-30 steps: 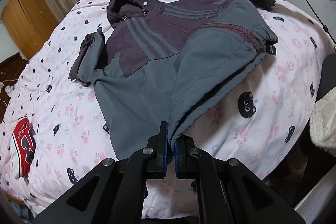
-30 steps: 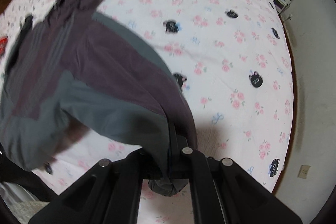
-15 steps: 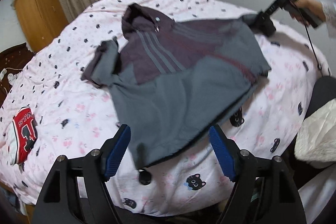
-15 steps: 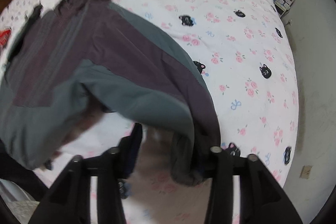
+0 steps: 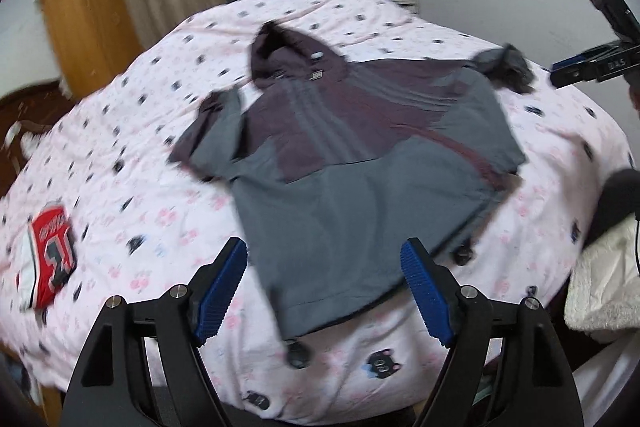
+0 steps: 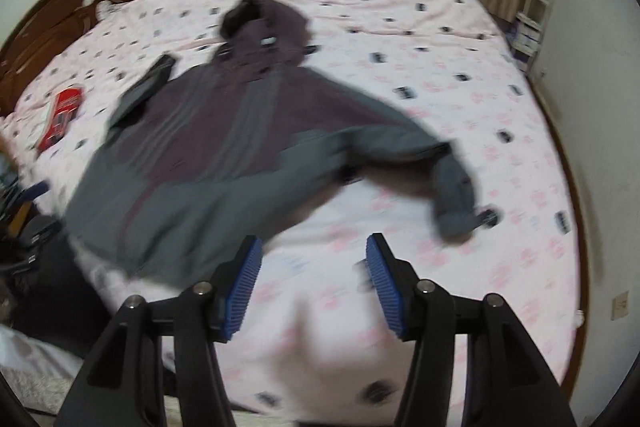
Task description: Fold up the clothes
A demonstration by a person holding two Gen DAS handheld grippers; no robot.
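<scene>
A grey and purple hooded jacket (image 5: 360, 167) lies spread front-up on the pink patterned bed (image 5: 160, 187), hood toward the far side. My left gripper (image 5: 324, 291) hovers open just above the jacket's near hem, and its blue pads (image 5: 222, 287) touch no cloth. In the right wrist view the same jacket (image 6: 224, 155) stretches left, and one sleeve (image 6: 452, 195) trails right across the sheet. My right gripper (image 6: 312, 275) is back from that sleeve. Its jaws are opening, with only bare sheet between them.
A folded red jersey (image 5: 52, 259) lies near the bed's left edge. A wooden wardrobe (image 5: 88, 27) and curtains stand behind the bed, and a dark headboard (image 6: 60, 7) is at the left. A white fluffy cloth (image 5: 600, 287) sits at the right, and a white rack (image 6: 536, 7) by the wall.
Both grippers went from shut on the jacket to open. The hem and sleeve dropped onto the bed, and the right gripper drew back from the sleeve.
</scene>
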